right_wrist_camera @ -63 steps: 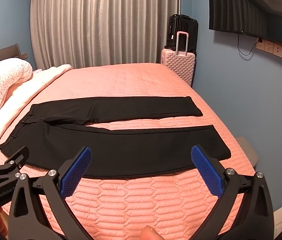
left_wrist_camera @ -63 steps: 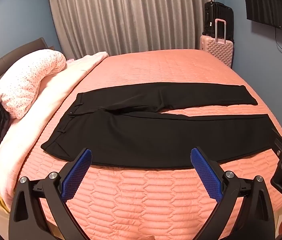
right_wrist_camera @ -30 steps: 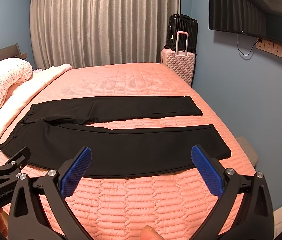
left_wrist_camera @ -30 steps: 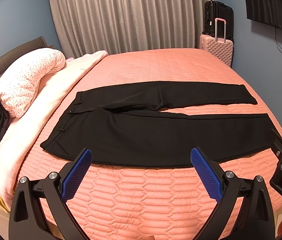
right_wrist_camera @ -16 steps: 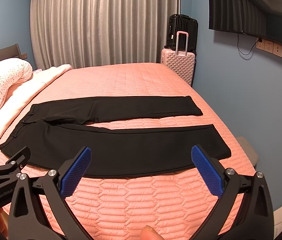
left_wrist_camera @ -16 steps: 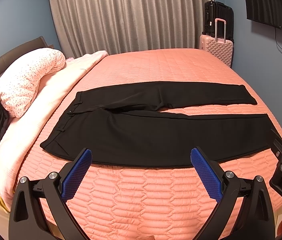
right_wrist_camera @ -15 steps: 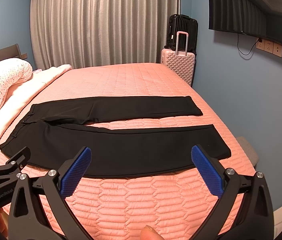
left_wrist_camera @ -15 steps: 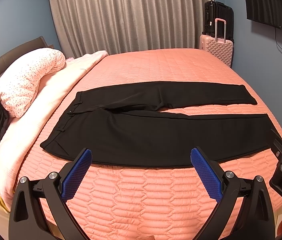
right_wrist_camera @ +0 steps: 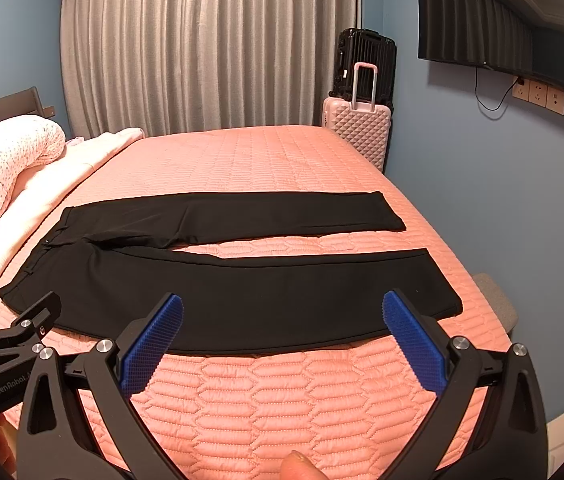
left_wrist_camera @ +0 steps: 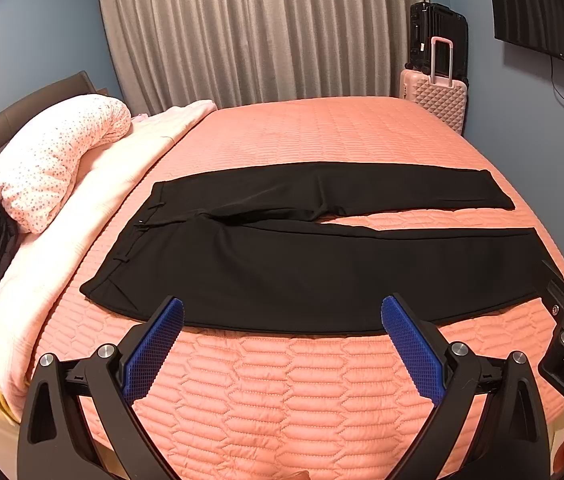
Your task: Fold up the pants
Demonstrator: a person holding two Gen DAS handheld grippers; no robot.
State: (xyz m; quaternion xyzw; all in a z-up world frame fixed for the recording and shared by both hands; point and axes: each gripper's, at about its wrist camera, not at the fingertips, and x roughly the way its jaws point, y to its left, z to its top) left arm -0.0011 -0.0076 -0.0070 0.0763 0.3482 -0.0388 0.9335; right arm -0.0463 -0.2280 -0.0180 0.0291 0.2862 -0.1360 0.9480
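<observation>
A: Where do things stand?

B: The black pants [left_wrist_camera: 322,264] lie flat across the pink bed [left_wrist_camera: 322,380], waistband to the left near the pale blanket [left_wrist_camera: 94,200], both legs running to the right with a strip of quilt showing between them. The near leg's edge sits just beyond both tools. The left gripper [left_wrist_camera: 282,336] and the right gripper [right_wrist_camera: 282,334] hover over the bed with fingers spread wide, holding nothing.

A: So what could spoil the first fold?

B: Mostly an uneven grab, I think. The fabric looks thin and slack, so if the fingers close on the quilt along with the cloth, the bed cover lifts too. If they pinch only the near hem at two points set well apart, the middle may sag and drag into a crooked crease.

A: Anything at the crotch?

B: Yes, there's a bunched wrinkle [right_wrist_camera: 130,240] where the legs meet. Laying one leg over the other could trap it as a lump.

A: And the right end?

B: The cuffs lie near the bed's right edge; a careless pull could slide them off.
</observation>
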